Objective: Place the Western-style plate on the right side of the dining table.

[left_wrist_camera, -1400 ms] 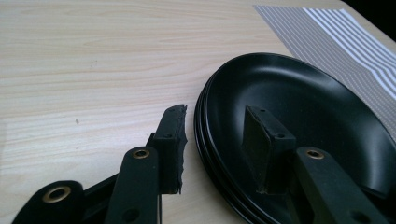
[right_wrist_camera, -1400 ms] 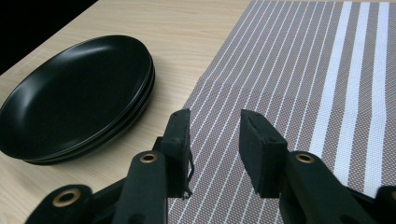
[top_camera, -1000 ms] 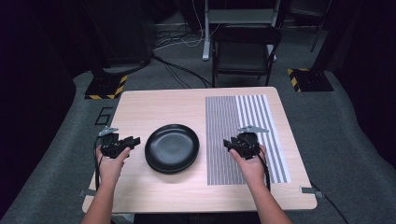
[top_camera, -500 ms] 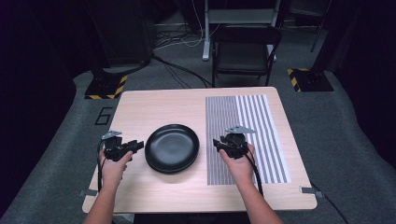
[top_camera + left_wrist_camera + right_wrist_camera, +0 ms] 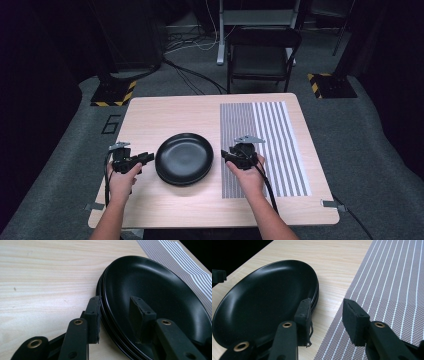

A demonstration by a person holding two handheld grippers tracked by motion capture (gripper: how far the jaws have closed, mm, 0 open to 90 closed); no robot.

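wooden table (image 5: 165, 117), left hand-held gripper (image 5: 145, 158) astride plate stack (image 5: 184, 159) rim, right hand-held gripper (image 5: 224, 156) open beside it

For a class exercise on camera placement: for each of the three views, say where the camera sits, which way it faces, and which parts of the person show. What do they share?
High view: above the near table edge, facing forward and down; forearms, left claw, right claw.
Left gripper view: on that claw, facing the stacked black plates.
Right gripper view: on that claw, plates' rim left, striped mat right.
Shared: the plates.
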